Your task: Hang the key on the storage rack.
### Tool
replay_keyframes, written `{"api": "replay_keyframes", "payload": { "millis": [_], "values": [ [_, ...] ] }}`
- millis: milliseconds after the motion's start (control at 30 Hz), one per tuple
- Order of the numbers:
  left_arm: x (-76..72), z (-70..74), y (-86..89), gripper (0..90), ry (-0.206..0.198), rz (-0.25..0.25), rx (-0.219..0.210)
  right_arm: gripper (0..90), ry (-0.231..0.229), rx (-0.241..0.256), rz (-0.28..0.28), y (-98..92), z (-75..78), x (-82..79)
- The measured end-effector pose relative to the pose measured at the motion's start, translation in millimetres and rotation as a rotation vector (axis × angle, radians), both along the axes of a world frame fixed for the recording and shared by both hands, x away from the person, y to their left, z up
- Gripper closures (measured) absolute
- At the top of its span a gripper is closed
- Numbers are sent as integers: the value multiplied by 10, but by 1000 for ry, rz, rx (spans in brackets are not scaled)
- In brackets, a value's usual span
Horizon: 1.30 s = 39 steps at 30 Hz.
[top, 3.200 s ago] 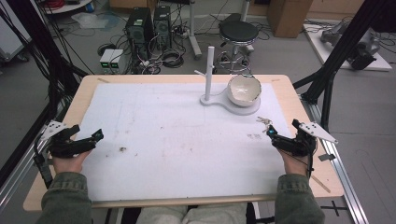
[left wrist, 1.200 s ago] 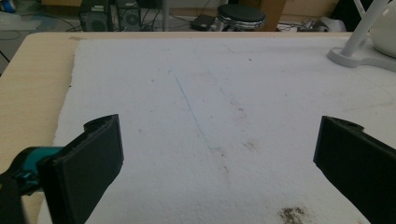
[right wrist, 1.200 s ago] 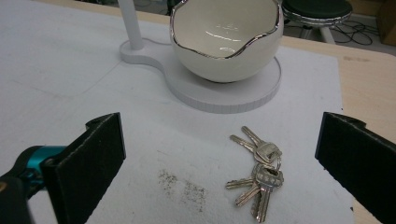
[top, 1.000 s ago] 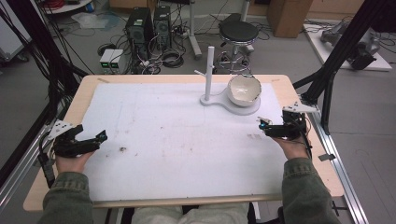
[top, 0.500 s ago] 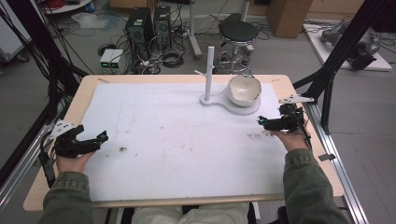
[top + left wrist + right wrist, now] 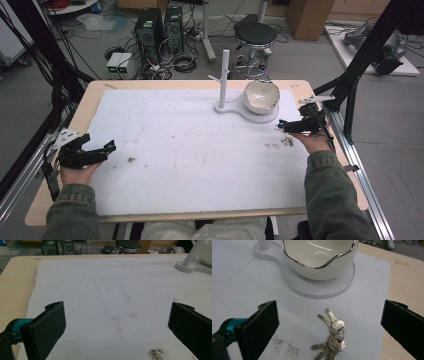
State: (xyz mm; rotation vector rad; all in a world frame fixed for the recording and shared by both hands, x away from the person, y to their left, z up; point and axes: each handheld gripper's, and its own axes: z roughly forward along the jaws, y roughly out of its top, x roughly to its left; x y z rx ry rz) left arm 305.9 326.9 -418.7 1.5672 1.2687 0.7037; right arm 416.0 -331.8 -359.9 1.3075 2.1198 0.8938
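While the bunch of small silver keys on a ring lies flat on the white foam sheet near the table's right edge, the right gripper is held just above it with its jaws spread wide apart and nothing between them. In the right gripper view the keys sit midway between the two black jaws, so the tool appears to be lined up for closing on them. Just beyond the keys, towards the far edge, a glossy white ceramic bowl with a wavy silver rim rests on the round end of a flat white stand, from whose other end a white upright post with a side peg rises; the bowl or the peg is judged the likely place for the keys. The left gripper is rested near the left edge of the sheet, jaws likewise parted and empty, apparently kept clear of the work.
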Motion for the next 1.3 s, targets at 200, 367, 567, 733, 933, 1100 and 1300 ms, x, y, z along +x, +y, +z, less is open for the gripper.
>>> {"api": "replay_keyframes", "payload": {
  "millis": [200,367,567,733,933,1100,1300],
  "values": [
    [-4,3,7,20,0,4,2,6,32,-14,3,13,18,100],
    [0,1,6,20,3,3,2,6,55,-46,18,37,12,171],
    [0,1,10,20,4,5,1,6,77,-51,26,66,39,247],
    [0,1,6,20,4,5,0,6,96,-66,41,90,50,312],
    [3,-1,14,20,3,4,-1,6,147,-84,61,109,44,446],
    [5,-1,15,20,4,6,-4,6,159,-84,75,126,33,529],
    [8,-5,10,20,6,1,-4,7,237,-127,108,100,-137,645]
  ]
}}
